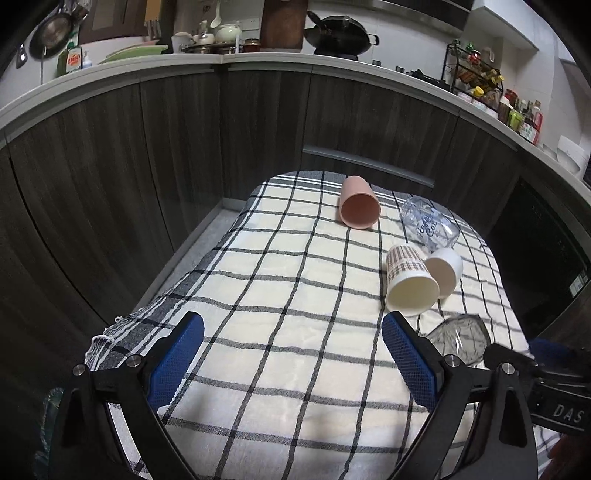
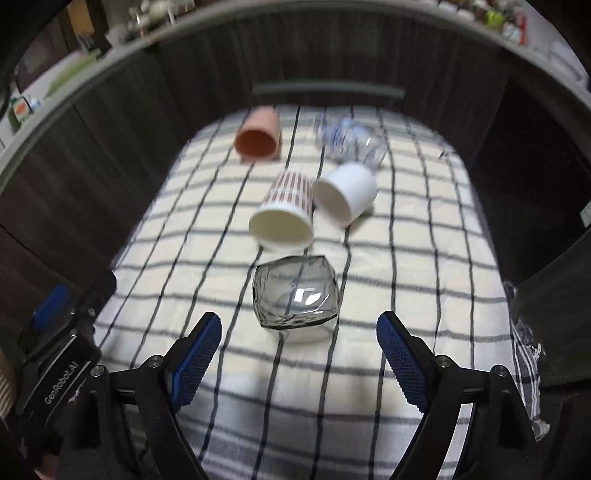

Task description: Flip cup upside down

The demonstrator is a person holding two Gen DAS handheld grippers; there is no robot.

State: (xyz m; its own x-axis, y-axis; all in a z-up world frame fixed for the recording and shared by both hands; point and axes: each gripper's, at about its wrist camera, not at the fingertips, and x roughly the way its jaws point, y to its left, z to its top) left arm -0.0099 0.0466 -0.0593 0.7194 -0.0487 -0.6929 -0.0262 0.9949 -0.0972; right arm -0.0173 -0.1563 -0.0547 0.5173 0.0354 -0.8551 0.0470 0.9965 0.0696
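table | checked cloth | on cloth: pink cup, patterned cup, white cup, clear glass, grey glass

Dark wood-grain cabinets, pale countertop with black wok, spice rack, checked tablecloth

Bare checked cloth is left open before the smoky glass. Beyond it, passage is crowded by the striped cup and white cup.

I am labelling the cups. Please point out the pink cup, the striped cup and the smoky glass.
pink cup (image 1: 360,213): left wrist view, inside of its mouth.
striped cup (image 2: 291,189): right wrist view, patterned side wall.
smoky glass (image 2: 295,297): right wrist view, its upturned base.
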